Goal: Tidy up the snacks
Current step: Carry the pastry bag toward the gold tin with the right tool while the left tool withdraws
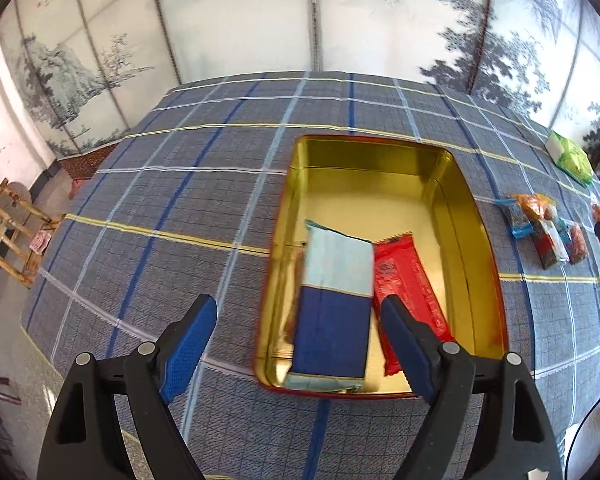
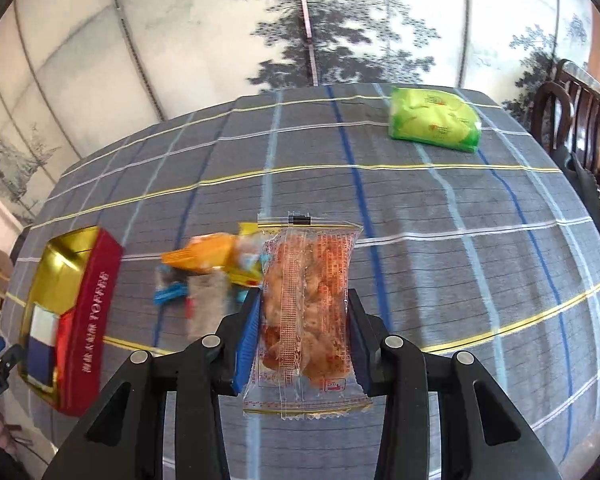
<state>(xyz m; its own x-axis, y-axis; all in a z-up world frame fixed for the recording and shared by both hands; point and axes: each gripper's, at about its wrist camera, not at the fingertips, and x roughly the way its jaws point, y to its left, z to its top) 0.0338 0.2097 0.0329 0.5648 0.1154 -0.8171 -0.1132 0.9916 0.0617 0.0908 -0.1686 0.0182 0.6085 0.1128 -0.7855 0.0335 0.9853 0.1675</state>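
A gold-lined red tin (image 1: pixel 384 184) sits on the checked tablecloth; it also shows at the left of the right wrist view (image 2: pixel 96 312). Inside lie a blue and pale-blue packet (image 1: pixel 334 300) and a red packet (image 1: pixel 410 292). My left gripper (image 1: pixel 300 344) is open and empty above the tin's near end, its fingers either side of the blue packet. My right gripper (image 2: pixel 302 332) is shut on a clear orange snack packet (image 2: pixel 306 300), held above the cloth. A pile of small snacks (image 2: pixel 216 272) lies just behind it and shows in the left wrist view (image 1: pixel 544 228).
A green packet (image 2: pixel 434 120) lies at the far right of the table, also seen in the left wrist view (image 1: pixel 572 158). Dark wooden chairs (image 2: pixel 572 108) stand at the right edge. A painted screen backs the table. A bamboo stool (image 1: pixel 12 232) stands left.
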